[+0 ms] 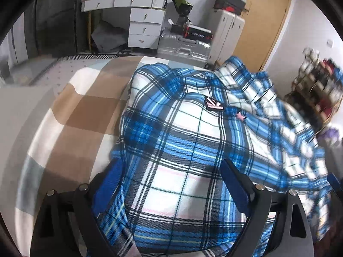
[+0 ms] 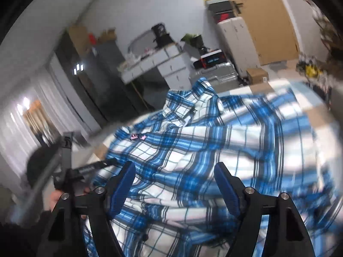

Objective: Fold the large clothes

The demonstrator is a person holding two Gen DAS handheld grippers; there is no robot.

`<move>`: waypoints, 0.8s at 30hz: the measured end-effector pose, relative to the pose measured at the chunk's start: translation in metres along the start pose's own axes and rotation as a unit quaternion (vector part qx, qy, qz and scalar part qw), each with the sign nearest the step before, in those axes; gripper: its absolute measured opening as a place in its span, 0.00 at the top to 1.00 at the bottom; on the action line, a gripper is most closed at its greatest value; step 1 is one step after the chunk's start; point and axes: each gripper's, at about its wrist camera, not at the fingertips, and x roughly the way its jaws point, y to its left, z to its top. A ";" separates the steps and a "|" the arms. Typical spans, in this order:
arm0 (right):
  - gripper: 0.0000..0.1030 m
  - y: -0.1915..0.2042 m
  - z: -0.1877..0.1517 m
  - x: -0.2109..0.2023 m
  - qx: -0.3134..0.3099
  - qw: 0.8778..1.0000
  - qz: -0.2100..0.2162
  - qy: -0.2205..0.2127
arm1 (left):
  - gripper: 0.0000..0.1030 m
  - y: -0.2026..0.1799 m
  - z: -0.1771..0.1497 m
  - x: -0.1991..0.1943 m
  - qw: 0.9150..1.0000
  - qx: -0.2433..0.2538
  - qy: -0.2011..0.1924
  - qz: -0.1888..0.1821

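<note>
A blue, white and black plaid shirt (image 1: 188,141) lies on the checked bedspread (image 1: 81,117), chest side up with a small pink-edged badge. My left gripper (image 1: 171,175) is open, its blue pads wide apart over the shirt's lower part, with cloth bulging up between them. The shirt's right side looks raised and blurred. In the right wrist view the shirt (image 2: 193,154) is rumpled and blurred. My right gripper (image 2: 174,182) is open just above it, holding nothing. The left gripper's black frame (image 2: 70,171) shows at that view's left.
A white desk with drawers (image 1: 141,19), a silver suitcase (image 1: 184,47), a white cabinet with stacked boxes (image 1: 229,21) and a wooden door stand beyond the bed's far edge. A shoe rack (image 1: 317,90) stands at the right. A cardboard box (image 2: 256,75) sits on the floor.
</note>
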 end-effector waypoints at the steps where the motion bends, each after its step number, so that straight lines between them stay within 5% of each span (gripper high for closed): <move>1: 0.26 -0.010 -0.002 0.002 0.035 0.999 0.011 0.005 | 0.14 -0.003 0.000 -0.002 1.000 0.008 0.009 0.009; 3: 0.26 -0.026 -0.004 -0.016 0.082 0.995 0.048 -0.031 | 0.14 -0.010 0.003 -0.021 1.000 0.016 -0.006 0.007; 6: 0.24 -0.040 -0.008 -0.034 0.103 0.993 0.010 -0.055 | 0.13 -0.026 0.018 -0.051 0.998 0.019 -0.054 0.001; 8: 0.24 -0.047 -0.010 -0.021 0.123 0.991 0.032 -0.030 | 0.13 -0.047 0.035 -0.047 0.998 0.047 -0.039 -0.003; 12: 0.24 -0.044 -0.013 -0.024 0.120 0.991 0.046 -0.027 | 0.14 -0.072 0.042 0.007 0.991 0.112 0.038 0.061; 15: 0.24 -0.032 -0.013 -0.027 0.098 0.993 0.054 -0.030 | 0.28 -0.069 0.035 0.044 0.980 0.129 0.097 0.116; 20: 0.24 -0.008 -0.008 -0.065 0.082 0.995 0.059 -0.025 | 0.29 -0.060 0.038 0.046 0.982 0.103 0.100 0.124; 24: 0.24 -0.005 -0.003 -0.066 0.079 0.995 0.057 -0.024 | 0.28 -0.077 0.040 0.024 0.981 0.151 0.050 0.113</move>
